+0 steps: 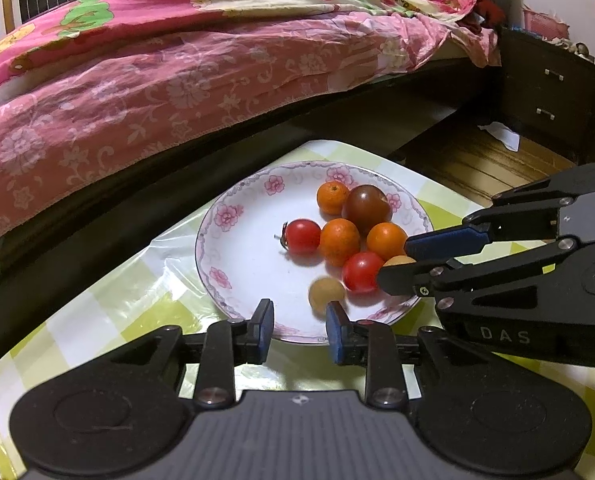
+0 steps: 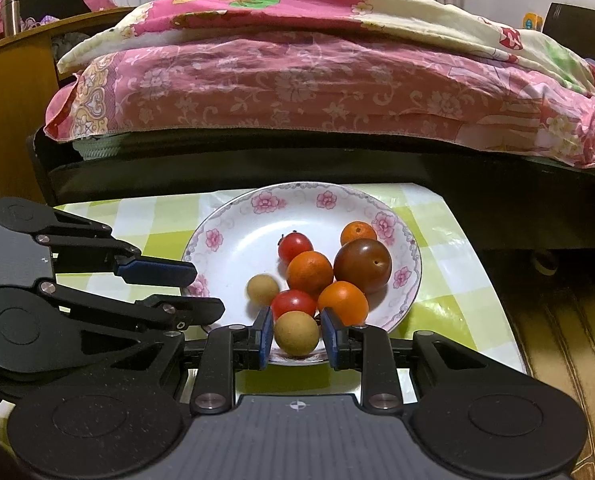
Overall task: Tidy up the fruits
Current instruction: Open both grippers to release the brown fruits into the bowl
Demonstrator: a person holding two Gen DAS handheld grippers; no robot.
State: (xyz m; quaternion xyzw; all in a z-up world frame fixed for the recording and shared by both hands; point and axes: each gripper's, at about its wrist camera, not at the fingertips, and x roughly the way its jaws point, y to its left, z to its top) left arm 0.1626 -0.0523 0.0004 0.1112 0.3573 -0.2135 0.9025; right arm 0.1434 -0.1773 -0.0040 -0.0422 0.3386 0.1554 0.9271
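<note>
A small table covered in a green-and-white checked cloth [image 2: 449, 264] stood beside a bed draped in a pink floral bedspread [image 2: 297, 88]. On the table sat a white plate [image 2: 233, 240] with a rim of pink flowers, lying toward the cloth's far edge, next to the bed. The fruit was gathered on the plate's right half as the right wrist camera saw it.

The fruit included a large dark brownish-red plum [image 2: 362, 266] near the plate's right rim, with a small orange [image 2: 358, 233] just behind it. A second orange [image 2: 309, 273] touched the plum's left side, and a third orange [image 2: 343, 303] lay in front of the plum near the plate's near rim. One cherry tomato [image 2: 295, 247] with a dark stem sat toward the plate's centre; another red tomato [image 2: 293, 303] lay nearer the front. A tan longan [image 2: 262, 289] rested alone to the left of the group.

The right gripper [image 2: 296, 338] reached over the plate's near rim, its blue-padded jaws set on either side of a second longan [image 2: 296, 333]; whether the pads actually pressed it could not be told. The left gripper [image 1: 300, 328] hovered at the plate's near-left rim, jaws parted and holding nothing, with the lone longan just ahead of its right finger.
</note>
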